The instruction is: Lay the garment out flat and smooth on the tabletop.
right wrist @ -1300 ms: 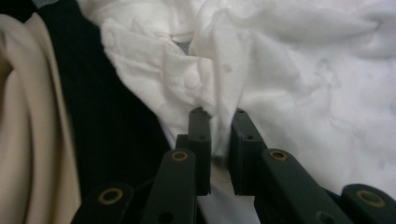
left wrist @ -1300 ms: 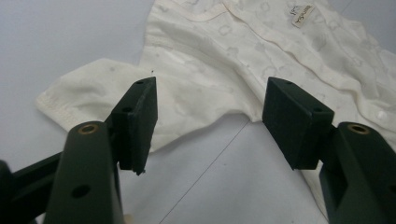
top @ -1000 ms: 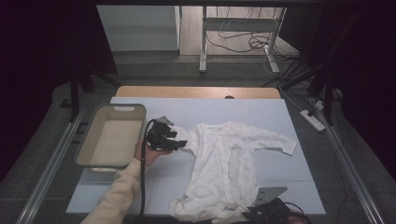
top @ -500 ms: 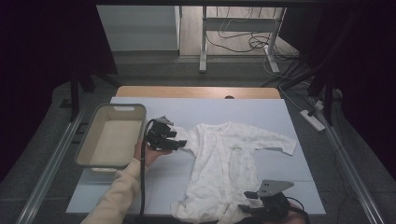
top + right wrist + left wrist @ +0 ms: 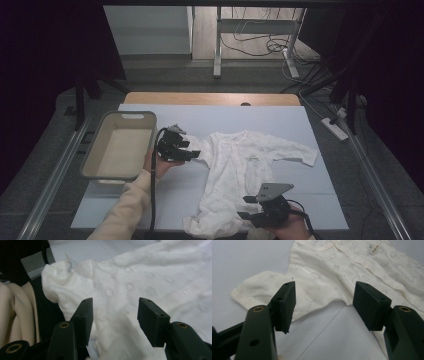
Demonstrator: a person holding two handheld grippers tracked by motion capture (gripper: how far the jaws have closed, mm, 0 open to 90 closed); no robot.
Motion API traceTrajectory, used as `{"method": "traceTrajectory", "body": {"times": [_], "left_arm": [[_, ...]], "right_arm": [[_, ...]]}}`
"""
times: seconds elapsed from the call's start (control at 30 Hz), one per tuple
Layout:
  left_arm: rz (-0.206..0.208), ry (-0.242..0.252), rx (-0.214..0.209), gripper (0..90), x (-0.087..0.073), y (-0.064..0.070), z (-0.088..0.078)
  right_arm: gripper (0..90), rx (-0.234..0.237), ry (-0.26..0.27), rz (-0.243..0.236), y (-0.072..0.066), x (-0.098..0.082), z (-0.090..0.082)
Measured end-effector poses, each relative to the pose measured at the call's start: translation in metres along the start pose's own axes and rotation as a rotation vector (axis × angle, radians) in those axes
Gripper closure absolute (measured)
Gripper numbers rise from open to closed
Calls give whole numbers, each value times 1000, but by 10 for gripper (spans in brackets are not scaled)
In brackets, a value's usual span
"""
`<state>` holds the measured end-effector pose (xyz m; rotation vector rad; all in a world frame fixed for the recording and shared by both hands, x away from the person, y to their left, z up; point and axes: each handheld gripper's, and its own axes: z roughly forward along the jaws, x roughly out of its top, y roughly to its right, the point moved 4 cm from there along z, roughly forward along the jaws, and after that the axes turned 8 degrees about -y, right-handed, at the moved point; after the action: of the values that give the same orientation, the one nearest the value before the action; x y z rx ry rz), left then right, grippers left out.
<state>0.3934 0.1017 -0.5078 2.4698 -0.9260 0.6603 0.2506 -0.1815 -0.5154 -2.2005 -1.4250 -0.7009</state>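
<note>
The right claw [image 5: 247, 207] has come up from the near edge of the worktop [image 5: 300, 125] and now stands fully in the high view, over the hem of the white baby romper [image 5: 235, 170]. Its jaws have just been opening and stand apart; in the right gripper view the romper's hem lies between them, with neither pad pressing on the cloth.
</note>
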Motion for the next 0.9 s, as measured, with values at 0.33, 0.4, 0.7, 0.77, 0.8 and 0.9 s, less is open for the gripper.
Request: {"method": "traceTrajectory", "body": {"times": [0.33,0.4,0.7,0.77,0.8,0.9], "left_arm": [[-2,2,2,356,-1,-1,-1],[-1,1,2,356,-1,-1,0],[-3,1,5,355,-1,-1,0],[0,1,5,355,-1,0,0],[1,-1,4,354,-1,0,0],[0,-1,2,354,0,1,1]], "right_arm": [[463,90,-75,-92,-17,33,46],[463,100,-80,-98,-18,38,53],[467,178,-64,-150,-46,53,60],[471,187,-78,-167,-51,54,63],[475,193,-86,-168,-53,54,66],[475,182,-113,-180,-55,55,74]]}}
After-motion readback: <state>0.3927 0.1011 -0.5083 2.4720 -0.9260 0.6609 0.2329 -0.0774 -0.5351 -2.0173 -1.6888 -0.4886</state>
